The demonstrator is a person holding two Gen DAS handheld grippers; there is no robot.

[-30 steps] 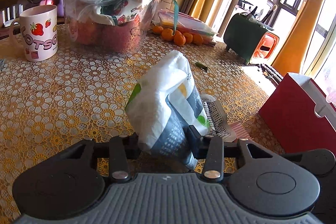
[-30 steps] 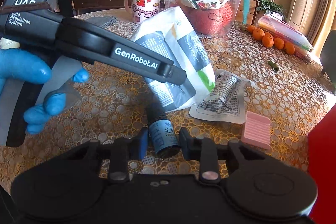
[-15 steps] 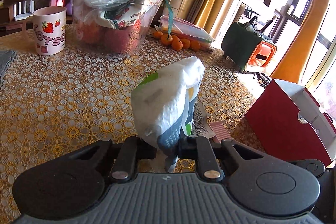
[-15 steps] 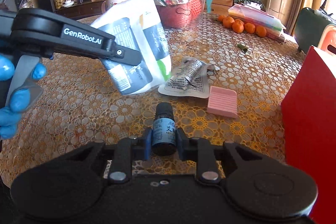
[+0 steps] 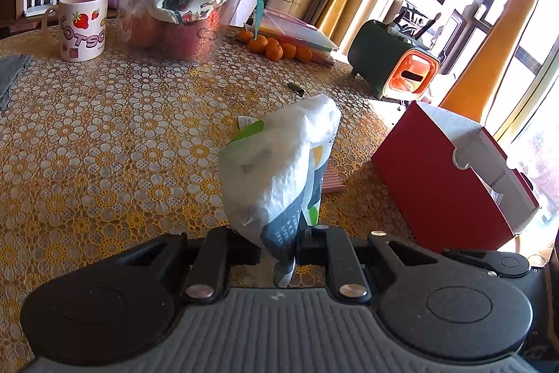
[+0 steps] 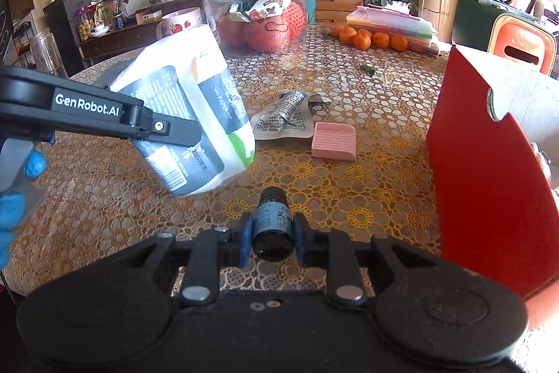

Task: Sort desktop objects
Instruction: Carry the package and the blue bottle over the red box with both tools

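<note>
My left gripper (image 5: 279, 247) is shut on a white, grey and green tissue pack (image 5: 279, 170) and holds it above the table; the pack also shows in the right wrist view (image 6: 195, 114). My right gripper (image 6: 272, 233) is shut on a small dark bottle with a blue label (image 6: 272, 222), held above the table. An open red box (image 6: 489, 163) stands at the right, also in the left wrist view (image 5: 450, 177). A silver foil sachet (image 6: 286, 121) and a pink ridged block (image 6: 333, 140) lie on the tablecloth.
A strawberry mug (image 5: 82, 27), a clear tub with bagged items (image 5: 181, 6), several oranges (image 5: 276, 48) and a flat stack of packets (image 5: 297, 30) stand at the far side. A green and orange container (image 5: 394, 62) stands beyond the table edge.
Both grippers have lifted and swung right toward the red box, carrying the tissue pack and the bottle. The red box looms larger in both views.
</note>
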